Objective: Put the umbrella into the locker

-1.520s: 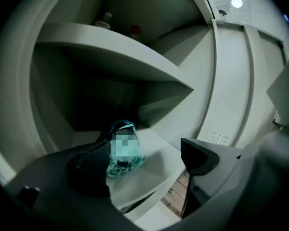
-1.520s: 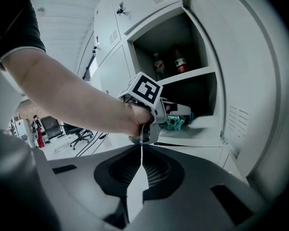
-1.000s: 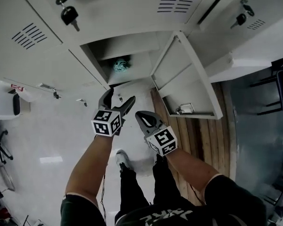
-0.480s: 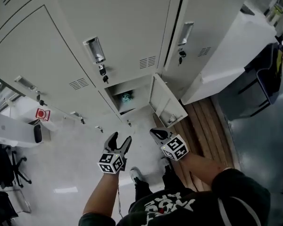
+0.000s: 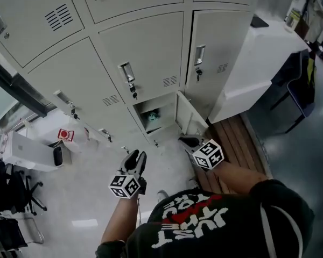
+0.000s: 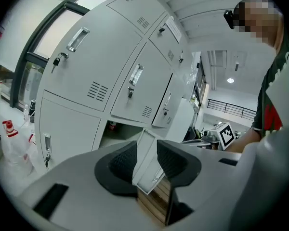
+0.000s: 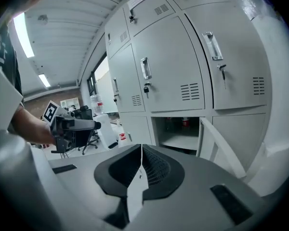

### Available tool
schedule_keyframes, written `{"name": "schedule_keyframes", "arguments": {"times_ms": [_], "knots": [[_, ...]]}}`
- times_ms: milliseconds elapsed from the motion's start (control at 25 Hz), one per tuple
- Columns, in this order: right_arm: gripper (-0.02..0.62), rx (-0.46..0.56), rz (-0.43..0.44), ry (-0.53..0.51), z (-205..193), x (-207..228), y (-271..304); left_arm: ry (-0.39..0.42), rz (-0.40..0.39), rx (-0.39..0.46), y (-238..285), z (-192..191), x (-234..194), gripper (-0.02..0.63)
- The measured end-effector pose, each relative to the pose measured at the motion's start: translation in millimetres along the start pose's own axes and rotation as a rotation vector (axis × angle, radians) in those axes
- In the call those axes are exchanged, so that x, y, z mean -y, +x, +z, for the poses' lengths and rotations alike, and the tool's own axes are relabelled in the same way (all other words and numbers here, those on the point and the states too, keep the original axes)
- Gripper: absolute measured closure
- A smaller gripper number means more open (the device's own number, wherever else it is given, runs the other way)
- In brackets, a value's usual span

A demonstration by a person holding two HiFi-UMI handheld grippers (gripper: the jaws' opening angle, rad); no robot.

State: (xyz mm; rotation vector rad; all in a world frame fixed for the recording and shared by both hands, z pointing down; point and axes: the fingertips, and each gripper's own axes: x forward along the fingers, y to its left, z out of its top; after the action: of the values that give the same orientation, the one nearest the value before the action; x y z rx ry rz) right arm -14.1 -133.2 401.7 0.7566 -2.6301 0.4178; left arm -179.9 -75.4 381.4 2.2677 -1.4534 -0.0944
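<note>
The umbrella (image 5: pixel 152 115) shows as a small teal bundle inside the open bottom locker (image 5: pixel 157 107), whose door (image 5: pixel 189 118) hangs open to the right. Both grippers are held well back from it, above the floor. My left gripper (image 5: pixel 135 156) (image 6: pixel 147 154) has its jaws closing, with a narrow gap left and nothing between them; the locker door (image 6: pixel 147 165) shows through that gap. My right gripper (image 5: pixel 187 141) (image 7: pixel 141 154) has its jaws together and holds nothing. The open locker (image 7: pixel 180 131) lies ahead of it, and the left gripper (image 7: pixel 72 125) appears at its left.
Closed grey lockers (image 5: pixel 145 52) fill the wall above and beside the open one. A white cabinet (image 5: pixel 258 52) stands to the right, with wooden planks (image 5: pixel 234 138) on the floor below it. A white box (image 5: pixel 32 152) and office chairs (image 5: pixel 11 192) are at the left.
Both grippers have drawn back from the open locker, which now looks smaller and farther away. The left jaws have narrowed from wide open. The right jaws stay together.
</note>
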Motion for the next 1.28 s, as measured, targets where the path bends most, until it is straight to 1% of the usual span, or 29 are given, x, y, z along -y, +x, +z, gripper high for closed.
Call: {"name": "schedule_keyframes", "arguments": {"times_ms": [120, 200, 320, 440, 560, 680, 800, 880, 1000, 1160, 1280], "knots": [[0.56, 0.002, 0.021, -0.022, 23.3, -7.9, -13.6, -0.009, -0.011, 0.041, -14.4, 28.4, 12.3, 0.497], [0.56, 0.009, 0.033, -0.027, 36.7, -12.8, -17.0, 0.001, -0.019, 0.051, -23.5, 43.0, 16.7, 0.512], [0.56, 0.028, 0.044, -0.026, 53.1, -16.4, -20.8, 0.026, -0.017, 0.066, -34.4, 59.8, 20.3, 0.529], [0.56, 0.048, 0.056, -0.037, 69.5, -18.9, -25.9, 0.031, -0.014, 0.091, -41.4, 74.5, 24.7, 0.563], [0.56, 0.081, 0.063, -0.056, 91.9, -17.9, -33.9, 0.048, -0.036, 0.113, -43.3, 92.1, 34.4, 0.593], [0.561, 0.116, 0.064, -0.074, 110.5, -14.8, -43.6, 0.069, -0.061, 0.131, -43.5, 105.1, 46.7, 0.598], [0.561, 0.138, 0.066, -0.078, 119.1, -12.2, -53.1, 0.107, -0.078, 0.131, -46.1, 112.3, 55.7, 0.598], [0.561, 0.152, 0.066, -0.07, 123.8, -9.4, -58.4, 0.119, -0.08, 0.135, -48.0, 118.3, 57.8, 0.598], [0.561, 0.165, 0.065, -0.078, 129.8, -6.9, -62.7, 0.111, -0.089, 0.153, -48.5, 125.5, 60.7, 0.598], [0.561, 0.174, 0.078, -0.082, 132.5, -11.4, -68.2, 0.102, -0.101, 0.143, -45.8, 122.2, 66.4, 0.598], [0.561, 0.191, 0.089, -0.071, 141.6, -10.9, -69.4, 0.103, -0.11, 0.142, -39.7, 125.9, 68.6, 0.598]]}}
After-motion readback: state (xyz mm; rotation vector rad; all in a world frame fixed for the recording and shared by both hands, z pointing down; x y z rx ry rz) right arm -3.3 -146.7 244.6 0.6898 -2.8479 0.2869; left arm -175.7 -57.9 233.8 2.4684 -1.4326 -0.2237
